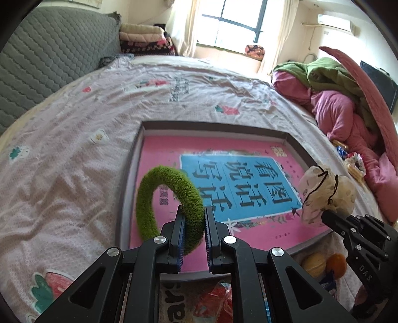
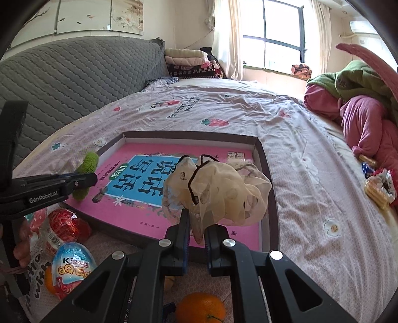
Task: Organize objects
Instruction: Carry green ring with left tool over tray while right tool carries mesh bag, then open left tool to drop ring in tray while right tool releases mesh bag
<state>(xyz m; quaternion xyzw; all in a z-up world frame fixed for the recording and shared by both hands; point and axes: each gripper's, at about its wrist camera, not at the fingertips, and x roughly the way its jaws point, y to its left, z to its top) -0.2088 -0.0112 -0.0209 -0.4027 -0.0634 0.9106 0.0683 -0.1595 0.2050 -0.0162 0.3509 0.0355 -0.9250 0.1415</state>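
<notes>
Bed [image 1: 74, 149] with strawberry-print sheet, grey quilted headboard [image 1: 49, 57] behind, window [image 1: 236, 22] beyond. On the bed, a tray [image 1: 134, 159] holding a pink book [image 1: 159, 154]. Above the tray — left gripper [image 1: 194, 211] clamps a green ring [image 1: 159, 179]; right gripper [image 2: 197, 216] clamps a cream scrunchie [image 2: 223, 188].

A shallow tray [image 2: 270, 188] lies on the bed [image 2: 311, 223] with a book [image 2: 139, 188] flat inside it. Before the tray's near edge sit two wrapped eggs [image 2: 72, 265] and an orange [image 2: 200, 308]. Bundled bedding [image 2: 365, 124] is heaped at the right, a headboard [image 2: 74, 74] at the left.
</notes>
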